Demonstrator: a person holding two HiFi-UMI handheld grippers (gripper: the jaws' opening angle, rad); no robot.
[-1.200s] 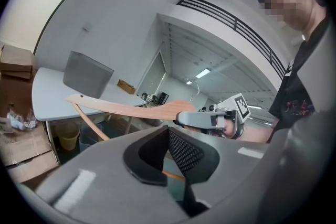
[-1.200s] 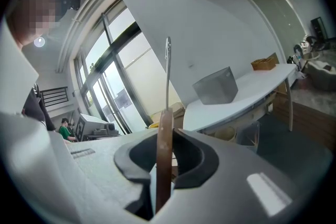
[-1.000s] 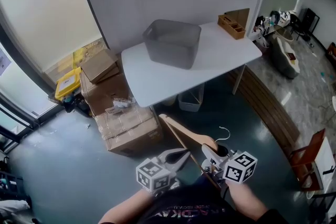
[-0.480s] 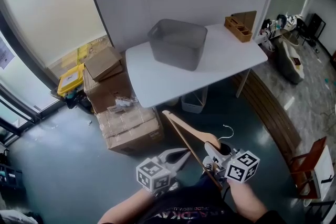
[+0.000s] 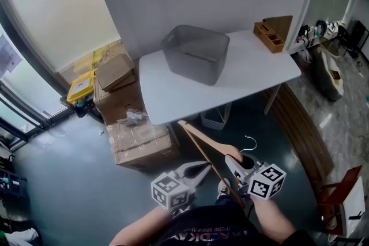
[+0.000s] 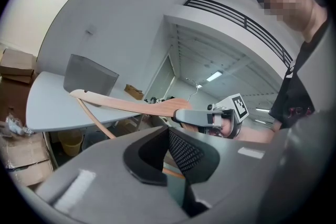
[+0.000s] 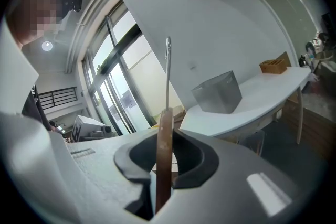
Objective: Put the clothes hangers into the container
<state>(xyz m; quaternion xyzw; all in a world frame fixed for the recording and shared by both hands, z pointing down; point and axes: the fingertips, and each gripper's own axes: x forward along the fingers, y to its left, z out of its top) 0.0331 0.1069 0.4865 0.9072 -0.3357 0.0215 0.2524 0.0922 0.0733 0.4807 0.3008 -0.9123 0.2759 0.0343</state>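
- Right hand-held gripper (image 5: 234, 165): nearest the person, with its jaws closed on the neck of a wooden clothes hanger (image 5: 199, 136). The flat wood stood edge-on between the pads and the wire hook rose beyond them.
- Left hand-held gripper (image 5: 199, 170): just beside the right one, with its jaws drawn together and nothing between them. It took no part in the hold.
- Clothes hanger: carried in the air over the floor, with one arm slanting up and away toward the desk. It was well apart from the container and touched only the right hand-held gripper.
- Step in hand, as judged: the carry. The hanger had been picked up but not yet delivered.
- Next move, as judged: bring the hanger over the desk edge and above the container's rim, then turn its long side along the opening. Lower it inside before parting the jaws. The outstretched arm is the part most likely to catch on the rim.
- Cardboard boxes (image 5: 141, 144): stacked on the floor left of the desk and closed. Their contents were not visible.
- Small pale bin (image 5: 216, 115): stood under the desk. Its contents could not be made out.
- Desk (image 5: 173, 95): white, with its near part bare.
- Container (image 5: 193, 53): a grey open-topped tub toward the back of the desk. No hanger showed in the part of its interior that was visible.
- Wooden organiser (image 5: 271, 34): at the desk's far right corner. Its contents were too small to tell.
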